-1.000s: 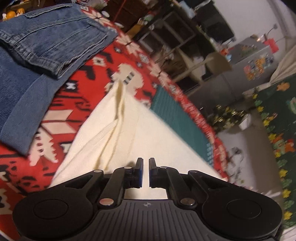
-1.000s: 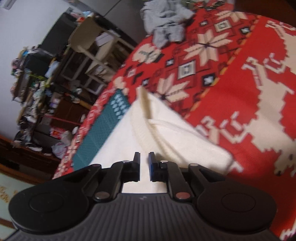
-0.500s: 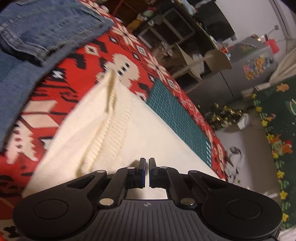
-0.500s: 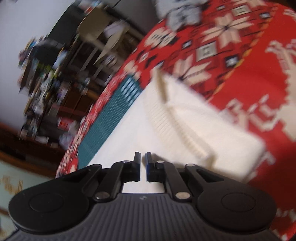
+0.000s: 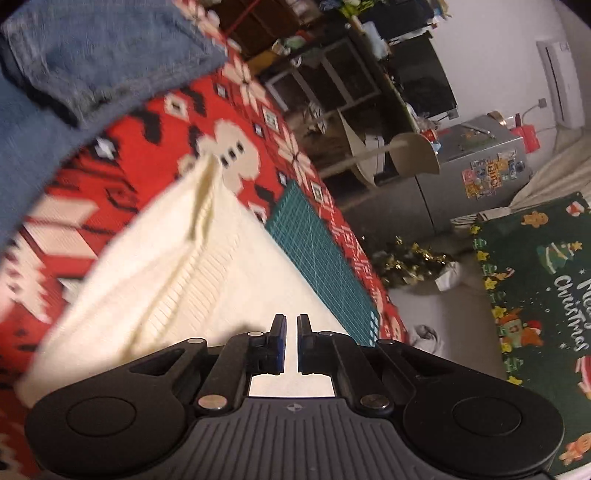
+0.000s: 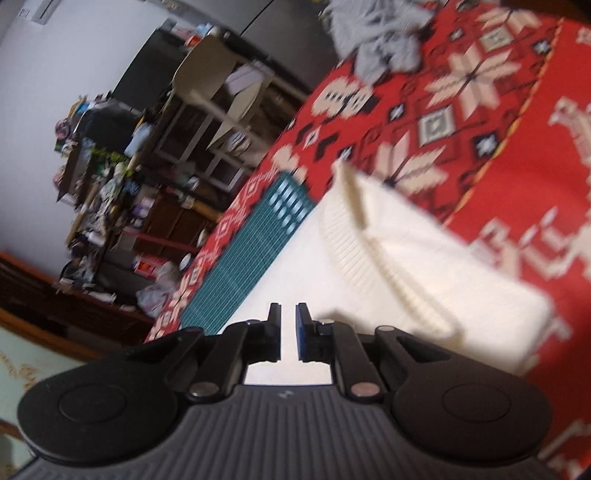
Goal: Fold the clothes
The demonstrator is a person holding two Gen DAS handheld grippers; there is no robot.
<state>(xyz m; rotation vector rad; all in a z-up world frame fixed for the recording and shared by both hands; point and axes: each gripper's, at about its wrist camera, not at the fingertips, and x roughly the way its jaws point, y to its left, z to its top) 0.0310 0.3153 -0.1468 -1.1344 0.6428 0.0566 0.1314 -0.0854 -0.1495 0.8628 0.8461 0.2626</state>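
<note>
Your left gripper (image 5: 291,320) is pressed nearly together with nothing visibly between its pads. Your right gripper (image 6: 288,309) has just been opening; its jaws show a narrow gap, empty. The cream knit sweater (image 5: 173,280) lies on the red patterned blanket (image 5: 122,177), beside the folded jeans (image 5: 92,66).

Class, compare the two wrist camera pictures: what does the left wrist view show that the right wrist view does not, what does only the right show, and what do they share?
Only the left wrist view shows the blue jeans, a grey fridge and a green Christmas mat. Only the right wrist view shows a crumpled grey garment. Both show the cream knit garment on the red patterned cloth beside a teal cutting mat.
</note>
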